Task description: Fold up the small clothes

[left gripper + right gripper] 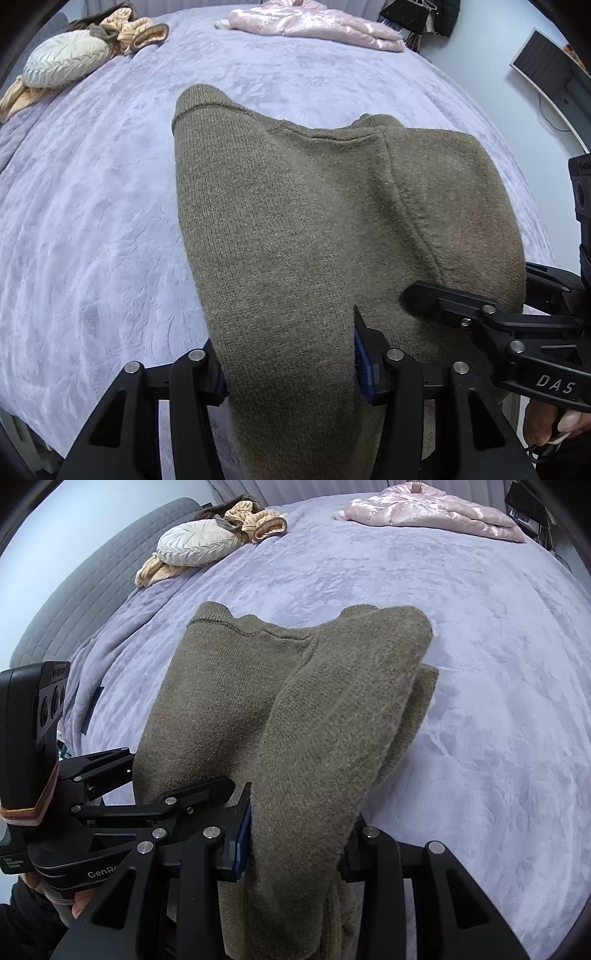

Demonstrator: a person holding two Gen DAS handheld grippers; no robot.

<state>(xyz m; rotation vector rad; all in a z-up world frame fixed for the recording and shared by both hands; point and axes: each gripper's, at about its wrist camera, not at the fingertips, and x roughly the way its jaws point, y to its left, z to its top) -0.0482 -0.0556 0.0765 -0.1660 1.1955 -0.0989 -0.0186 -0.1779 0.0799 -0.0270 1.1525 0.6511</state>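
An olive knit sweater (295, 221) lies folded lengthwise on the lilac bed cover (92, 221), its ribbed hem toward the far side. My left gripper (291, 369) has a thick fold of the sweater's near end filling the gap between its blue pads. In the right wrist view my right gripper (295, 849) is shut on another bunched fold of the same sweater (240, 701). The two grippers stand side by side at the near end. The right gripper's finger (417, 295) rests against the cloth, and the left gripper's finger (199, 794) shows at the left.
At the far left of the bed lie a round cream cushion (195, 542) and peach striped clothes (258, 520). A shiny pink jacket (424, 509) lies at the far edge. A grey quilted headboard (92, 572) borders the left side. Lilac cover (480, 701) spreads around the sweater.
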